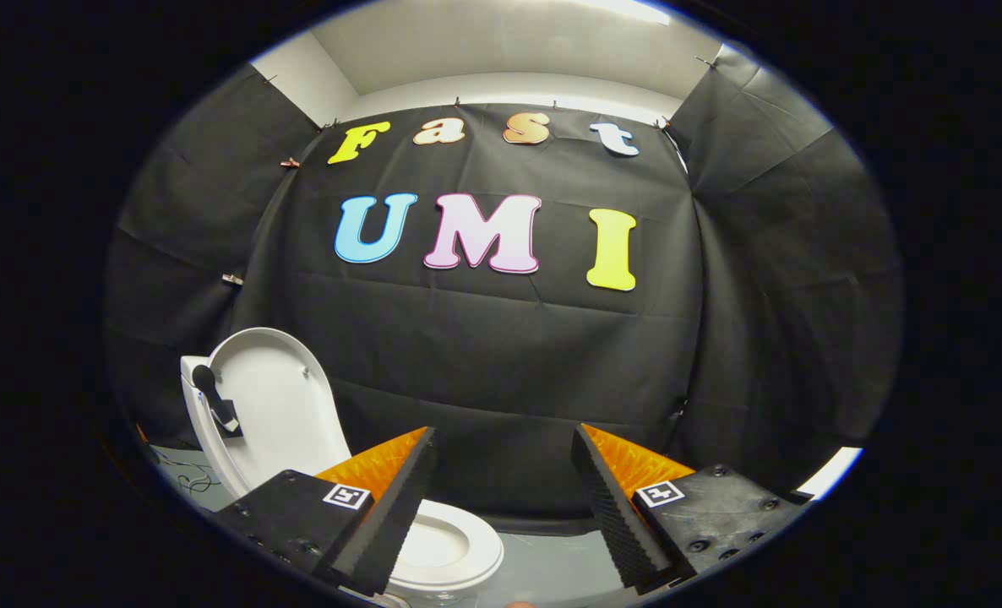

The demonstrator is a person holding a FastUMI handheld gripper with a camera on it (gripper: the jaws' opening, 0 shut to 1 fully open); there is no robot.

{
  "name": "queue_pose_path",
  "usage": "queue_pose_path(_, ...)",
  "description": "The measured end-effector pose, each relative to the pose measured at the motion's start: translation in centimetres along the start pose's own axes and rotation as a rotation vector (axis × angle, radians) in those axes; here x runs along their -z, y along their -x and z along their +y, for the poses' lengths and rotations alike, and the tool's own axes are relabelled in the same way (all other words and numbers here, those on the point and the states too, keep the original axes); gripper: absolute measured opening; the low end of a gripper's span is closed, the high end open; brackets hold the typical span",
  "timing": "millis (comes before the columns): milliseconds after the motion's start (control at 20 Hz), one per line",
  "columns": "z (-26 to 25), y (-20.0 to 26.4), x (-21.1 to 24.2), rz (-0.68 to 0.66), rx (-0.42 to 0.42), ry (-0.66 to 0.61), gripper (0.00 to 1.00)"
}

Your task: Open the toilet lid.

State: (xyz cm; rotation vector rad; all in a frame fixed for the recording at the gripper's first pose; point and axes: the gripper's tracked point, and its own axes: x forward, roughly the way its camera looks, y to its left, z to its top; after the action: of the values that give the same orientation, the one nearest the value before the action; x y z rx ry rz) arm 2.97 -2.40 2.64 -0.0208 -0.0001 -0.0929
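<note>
The fingers (416, 498) of the gripper (505, 507) stand wide apart, with open air between them; they hold nothing and touch nothing. Just below and behind the left finger lies the toilet seat (459, 549), a white ring around the bowl opening; the finger covers part of its near side, so the full ring cannot be seen. Beyond the left finger, and off to its left, the toilet lid (277, 405) stands raised, leaning back nearly upright with its underside facing the fingers. A dark fitting (214, 397) sits on the cistern (193, 397) at the lid's left edge; what it is cannot be made out. The lower part of the lid and its hinge are hidden behind the left finger's mount. Past the toilet's left side a few thin cables (184, 477) lie on the grey floor (552, 566), too small to tell more. Between the fingers and further back, the floor runs to the booth's black cloth wall (484, 355), which hangs in folds.
</note>
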Motion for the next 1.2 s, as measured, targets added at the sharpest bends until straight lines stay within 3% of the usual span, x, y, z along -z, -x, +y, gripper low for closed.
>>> queue_pose_path(1200,1.2,0.5,1.1,0.033,-0.04,-0.024,0.98)
